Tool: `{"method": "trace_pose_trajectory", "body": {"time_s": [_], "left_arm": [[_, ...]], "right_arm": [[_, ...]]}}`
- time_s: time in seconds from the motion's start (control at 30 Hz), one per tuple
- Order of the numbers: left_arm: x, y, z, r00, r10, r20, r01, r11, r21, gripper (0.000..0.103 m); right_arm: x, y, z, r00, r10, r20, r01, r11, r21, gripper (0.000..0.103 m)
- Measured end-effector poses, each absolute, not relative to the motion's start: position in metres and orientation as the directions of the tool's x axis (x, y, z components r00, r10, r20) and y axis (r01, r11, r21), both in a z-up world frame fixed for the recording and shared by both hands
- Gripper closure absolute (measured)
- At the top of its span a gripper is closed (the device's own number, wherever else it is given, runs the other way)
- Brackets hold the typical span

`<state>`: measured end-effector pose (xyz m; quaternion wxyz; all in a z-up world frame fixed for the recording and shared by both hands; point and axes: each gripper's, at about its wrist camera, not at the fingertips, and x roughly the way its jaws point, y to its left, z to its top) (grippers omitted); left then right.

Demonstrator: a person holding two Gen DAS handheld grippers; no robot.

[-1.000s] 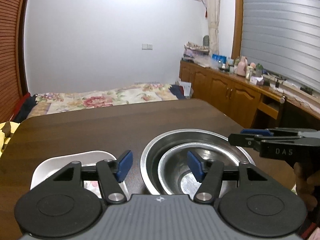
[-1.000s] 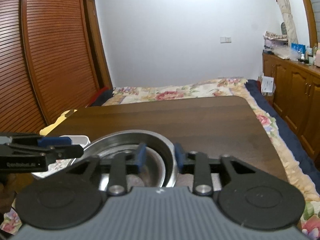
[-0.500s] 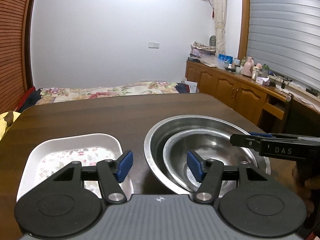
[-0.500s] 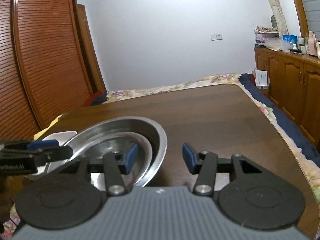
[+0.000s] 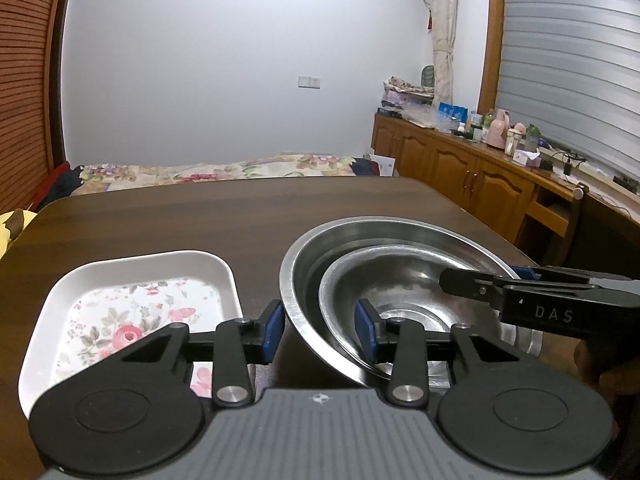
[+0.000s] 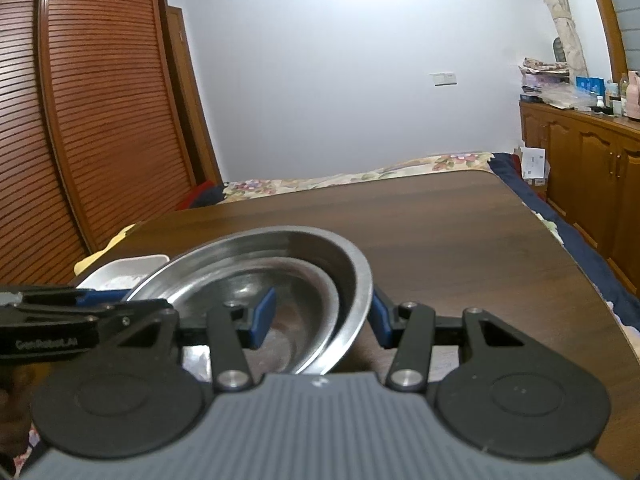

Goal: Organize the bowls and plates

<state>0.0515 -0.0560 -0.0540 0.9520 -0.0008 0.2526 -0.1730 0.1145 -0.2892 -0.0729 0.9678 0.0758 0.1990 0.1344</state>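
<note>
Two steel bowls are sitting nested on the dark wooden table (image 5: 200, 220), the small bowl (image 5: 400, 280) lying inside the large bowl (image 5: 316, 248), pushed toward its near right side. Beside them, to the left and just apart, a white tray (image 5: 132, 268) with a flower print is resting flat on the same table.

The left gripper (image 5: 320, 332) is reaching in with its blue pads spread wide. The near left rim of both bowls is passing between those pads: the left pad (image 5: 273, 330) is standing outside the large bowl's wall, the right pad (image 5: 366, 336) is sitting inside the small bowl. Neither pad is clearly pressing on metal; a gap is showing on each side.

The right gripper (image 6: 320, 318) is coming at the bowls from the opposite side, its jaws likewise held apart. In its own view, the right rim of the large bowl (image 6: 360, 280) is crossing between the pads, with the left pad (image 6: 262, 316) inside over the small bowl (image 6: 312, 292) and the right pad (image 6: 382, 320) outside the wall. It is not squeezing the rim. From the left wrist view, the right gripper (image 5: 460, 280) is appearing edge-on above the small bowl's far right rim.

The tray (image 6: 128, 268) is peeking out behind the left gripper's fingers (image 6: 120, 304) in the right wrist view.
</note>
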Motion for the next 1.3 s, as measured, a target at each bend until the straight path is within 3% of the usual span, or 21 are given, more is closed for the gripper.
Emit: {"method": "trace_pose_trajectory", "body": {"time_s": [0.2,0.53,0.8,1.3], "left_arm": [[0.052,-0.058,-0.055,0.811,-0.329,-0.483,0.33,0.94,-0.086,0.065],[0.054,-0.057,-0.056,0.815,-0.325,-0.48,0.323,0.942,-0.09,0.069],[0.053,-0.053,-0.056,0.817,-0.321,-0.48,0.31,0.945,-0.105,0.074],[0.046,-0.036,-0.015,0.846,-0.339,-0.411,0.311,0.941,-0.136,0.075]], "right_arm": [[0.115,-0.292,-0.076,0.883,0.291,-0.367,-0.227,0.951,0.209,0.054],[0.114,-0.29,-0.079,0.885,0.28,-0.372,-0.211,0.954,0.215,0.071],[0.112,-0.289,-0.08,0.884,0.288,-0.367,-0.212,0.949,0.235,0.078],[0.107,-0.291,-0.051,0.893,0.327,-0.311,-0.231,0.923,0.308,0.08]]}}
